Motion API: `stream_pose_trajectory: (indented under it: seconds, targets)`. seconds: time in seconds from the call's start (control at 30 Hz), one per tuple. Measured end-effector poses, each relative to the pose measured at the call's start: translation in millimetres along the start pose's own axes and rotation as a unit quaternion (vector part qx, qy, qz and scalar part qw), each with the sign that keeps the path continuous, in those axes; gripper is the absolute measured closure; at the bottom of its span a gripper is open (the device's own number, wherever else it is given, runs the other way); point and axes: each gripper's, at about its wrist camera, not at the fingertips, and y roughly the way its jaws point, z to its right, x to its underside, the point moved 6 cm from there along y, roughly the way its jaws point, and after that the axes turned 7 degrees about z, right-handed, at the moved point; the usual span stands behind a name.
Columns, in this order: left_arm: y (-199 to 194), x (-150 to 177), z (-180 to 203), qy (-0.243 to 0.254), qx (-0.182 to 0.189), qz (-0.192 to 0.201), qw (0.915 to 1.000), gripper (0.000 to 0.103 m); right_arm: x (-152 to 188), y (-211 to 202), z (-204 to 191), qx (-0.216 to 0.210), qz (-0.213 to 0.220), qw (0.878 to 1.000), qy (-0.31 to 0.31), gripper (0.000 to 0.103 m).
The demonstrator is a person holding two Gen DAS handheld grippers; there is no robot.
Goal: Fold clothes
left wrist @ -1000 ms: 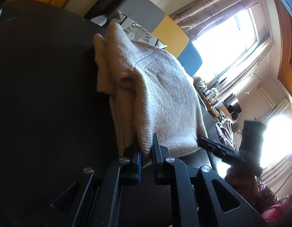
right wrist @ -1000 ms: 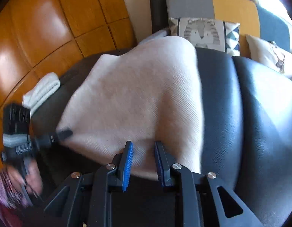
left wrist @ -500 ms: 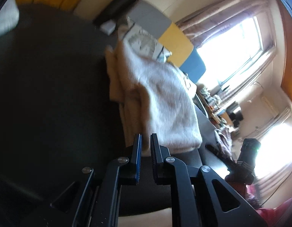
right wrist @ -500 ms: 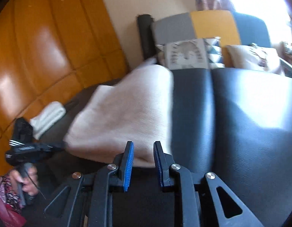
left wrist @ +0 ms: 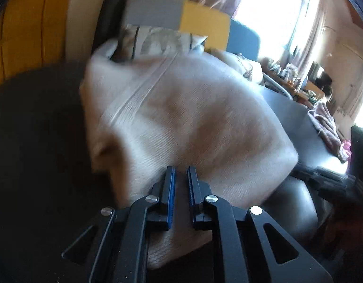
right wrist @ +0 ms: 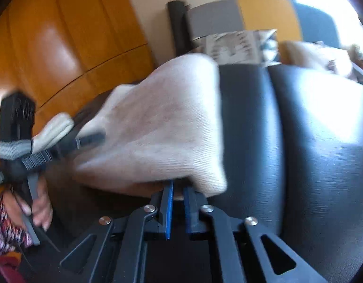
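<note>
Cream knitted wool fills the left wrist view: a cream ribbed-knit sweater (left wrist: 193, 122) lies bunched on a dark leather sofa seat (left wrist: 35, 141), one lighter ribbed band crossing it aslant. The left gripper (left wrist: 181, 176) has its blue-padded fingers (left wrist: 170, 188) clenched on the sweater's near edge, a fold of knit passing between them. Behind the sweater stand a grey patterned cushion (left wrist: 157, 41) and a grey, yellow and blue panelled backrest (left wrist: 205, 21). At far right a bright curtained window (left wrist: 271, 9) overlooks a cluttered side table (left wrist: 299, 85), and a mauve crumpled cloth (left wrist: 327, 127) lies on the seat.

Right wrist view: the same sweater (right wrist: 162, 127) is lifted into a tent over the sofa seat (right wrist: 299, 141). The right gripper (right wrist: 178, 189) is closing its fingers (right wrist: 169, 207) on the sweater's near lower corner; the knit hangs over the fingertips, and whether the pads already pinch it cannot be told. At left, the left gripper (right wrist: 94, 138) meets the opposite edge of the sweater, carried by a hand (right wrist: 37, 202) in a patterned sleeve (right wrist: 4, 226). A white folded cloth (right wrist: 53, 129) lies behind it, before an orange glossy wooden panel (right wrist: 63, 35).
</note>
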Motion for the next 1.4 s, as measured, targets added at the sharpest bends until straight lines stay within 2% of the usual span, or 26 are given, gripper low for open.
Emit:
stream_pose_trajectory:
  seconds: [0.1, 0.17, 0.27, 0.33, 0.53, 0.57, 0.67, 0.8, 0.9, 1.0, 1.07, 1.13, 1.23, 1.33, 1.4]
  targets:
    - [-8, 4, -9, -0.007, 0.007, 0.023, 0.9997, 0.092, 3, -11, 18, 0.009, 0.001, 0.999, 0.037, 0.100]
    - [-11, 7, -10, -0.002, 0.007, 0.039, 0.9992, 0.092, 5, -18, 29, 0.015, 0.001, 0.998, 0.062, 0.097]
    - [-13, 9, -12, -0.006, 0.007, 0.053, 0.9986, 0.092, -12, -36, 12, -0.017, 0.042, 0.998, 0.034, 0.096]
    - [-12, 9, -14, -0.010, 0.011, 0.056, 0.9983, 0.092, -24, -35, -10, -0.034, 0.050, 0.998, -0.011, 0.096]
    - [-19, 15, -16, 0.016, 0.004, 0.059, 0.9981, 0.092, -16, 14, -39, -0.035, -0.027, 0.996, -0.073, 0.094]
    - [-20, 15, -14, 0.026, 0.002, 0.060, 0.9979, 0.092, -11, 19, -37, -0.023, -0.044, 0.995, -0.087, 0.094]
    - [-23, 17, -14, 0.040, 0.002, 0.064, 0.9972, 0.092, 0, 16, -28, -0.012, -0.046, 0.992, -0.118, 0.094]
    - [-31, 12, -15, 0.015, 0.002, 0.043, 0.9989, 0.092, -1, 15, -17, -0.044, -0.053, 0.995, -0.067, 0.093]
    - [-46, -3, -15, 0.005, 0.003, 0.056, 0.9984, 0.092, -8, 14, -18, -0.060, -0.068, 0.994, -0.056, 0.090]
    - [-57, -40, -14, -0.003, -0.003, 0.102, 0.9947, 0.092, -33, 1, -27, -0.073, -0.030, 0.994, -0.075, 0.085]
    - [-47, -65, -15, -0.004, -0.022, 0.108, 0.9939, 0.091, -57, -4, -30, -0.074, 0.004, 0.994, -0.085, 0.081]
    - [-27, -85, -16, 0.000, -0.053, 0.096, 0.9940, 0.091, -84, 7, -29, -0.054, 0.020, 0.994, -0.091, 0.078]
    - [17, -101, -20, 0.009, -0.079, 0.053, 0.9954, 0.091, -115, 35, -27, -0.027, 0.024, 0.995, -0.097, 0.078]
    - [49, -95, -30, 0.027, -0.120, 0.005, 0.9924, 0.091, -139, 74, -35, -0.027, 0.012, 0.994, -0.109, 0.078]
    - [59, -81, -45, 0.013, -0.138, -0.025, 0.9901, 0.091, -148, 104, -39, -0.028, -0.009, 0.992, -0.125, 0.078]
